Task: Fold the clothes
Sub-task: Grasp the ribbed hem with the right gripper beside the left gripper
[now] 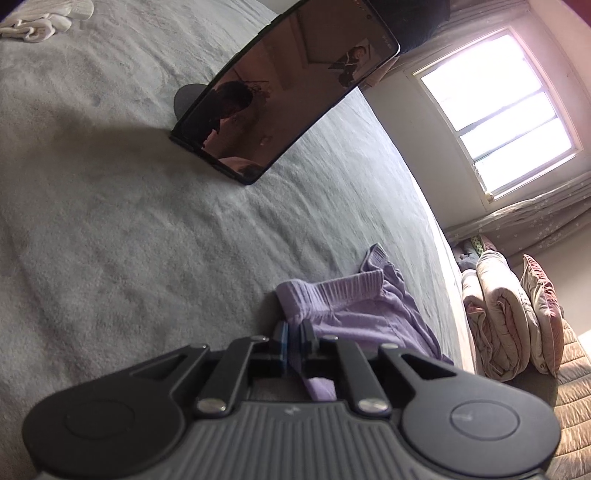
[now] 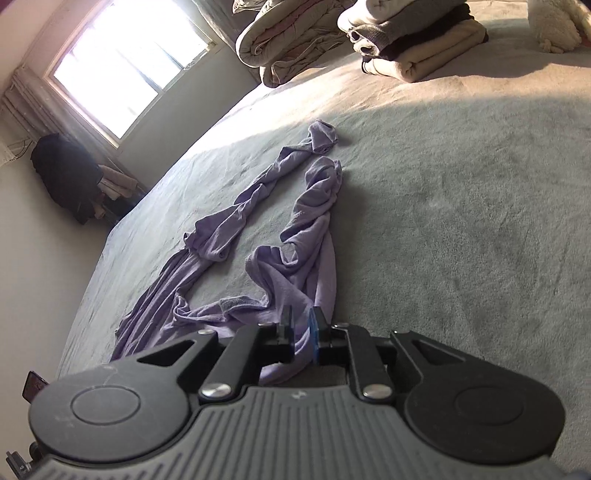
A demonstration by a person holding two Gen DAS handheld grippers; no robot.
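A lilac pair of trousers (image 2: 258, 236) lies crumpled on the grey bed cover (image 2: 461, 206), its two twisted legs stretching away toward the window. My right gripper (image 2: 301, 326) is shut on the cloth near the waist end. In the left wrist view my left gripper (image 1: 294, 332) is shut on the ribbed waistband of the same lilac trousers (image 1: 354, 306), which bunch up just ahead of the fingers near the bed's right edge.
A dark phone (image 1: 284, 92) stands propped on the bed ahead of the left gripper. White cloth (image 1: 44, 18) lies at the far left corner. A stack of folded clothes (image 2: 417, 40) and a rolled quilt (image 2: 291, 40) sit at the far end. A bright window (image 2: 125, 62) faces the bed.
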